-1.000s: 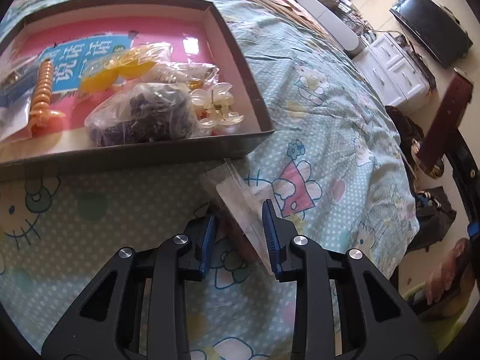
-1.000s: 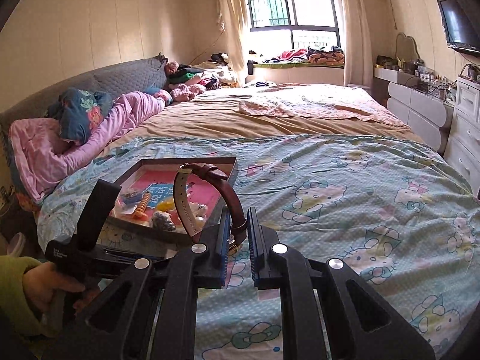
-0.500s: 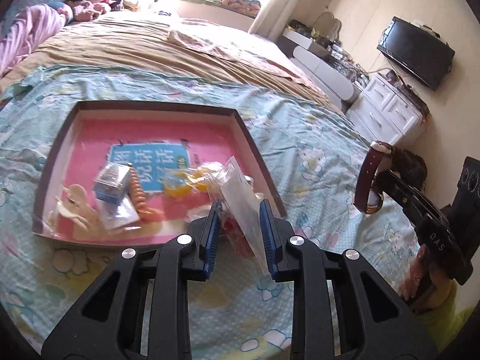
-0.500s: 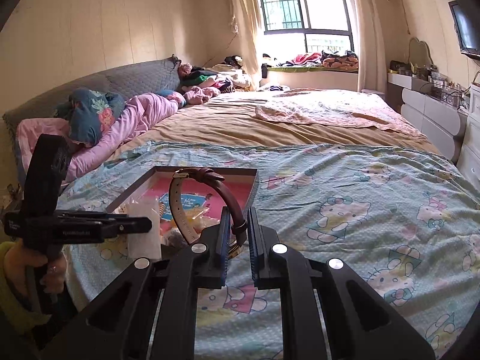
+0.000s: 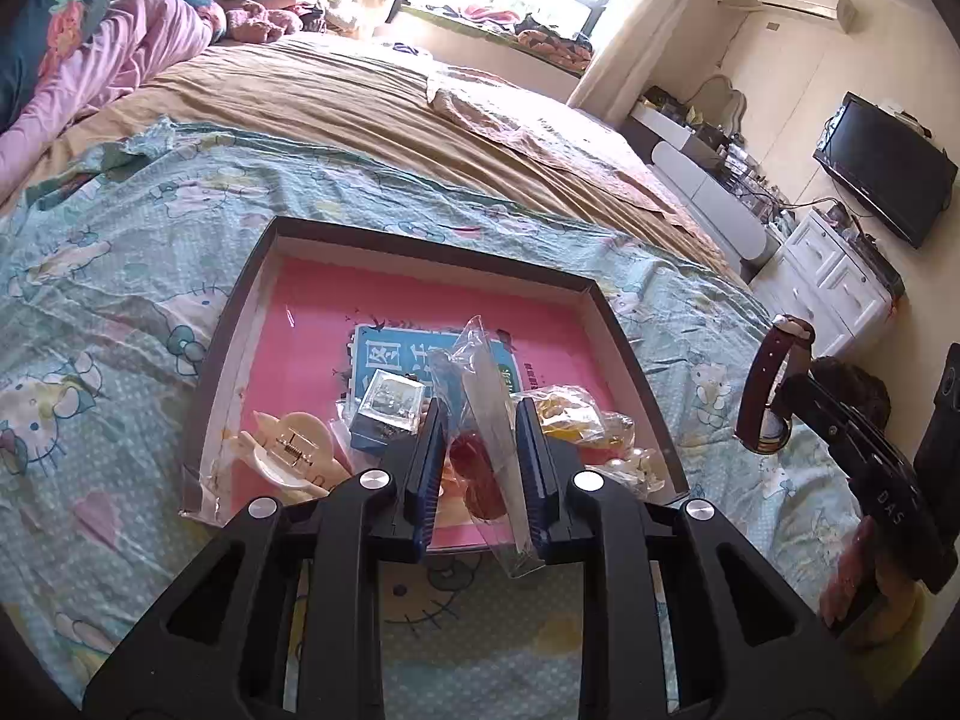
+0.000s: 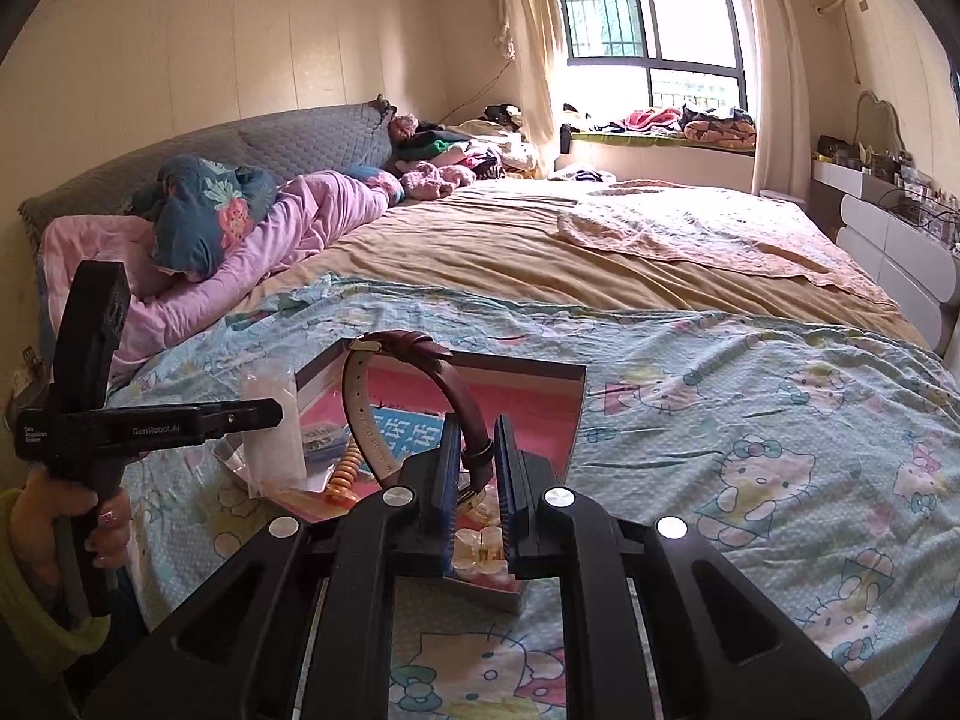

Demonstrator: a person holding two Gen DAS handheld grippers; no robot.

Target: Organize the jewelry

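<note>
You are carrying two pieces of jewelry toward the shallow box [image 5: 624, 336] that lies on the bed [image 5: 132, 228], in the middle of the left wrist view. Your left tongs [image 5: 480, 468] are closed on a clear plastic bag [image 5: 489, 396] with something red inside; the bag stands up between the blue pads, low in the centre of that frame, over the near edge of the box. Your right tongs [image 6: 477, 480] are clamped on a brown leather watch [image 6: 450, 378], whose strap arches up from the jaws in the centre of the right wrist view; in the left view the same watch shows at the right edge, beside the box and not yet over it.

The step in hand looks like the delivery: both items are held and neither has been set down. The next move probably calls for lowering each piece over a bare part of the pink floor of the box, then opening the tongs.

The near half of the box is crowded. A cream hair claw [image 5: 288, 450] sits at lower left, a small clear-lidded case [image 5: 390, 408] just beside the bag, an orange spiral hair tie [image 6: 345, 471], and bagged yellow and pearly pieces [image 5: 576, 420] at lower right. The far half, toward the top of the box, is open. The two tools stand close together, so they could bump over the box. Pink bedding [image 6: 300, 222] lies well apart at upper left.
</note>
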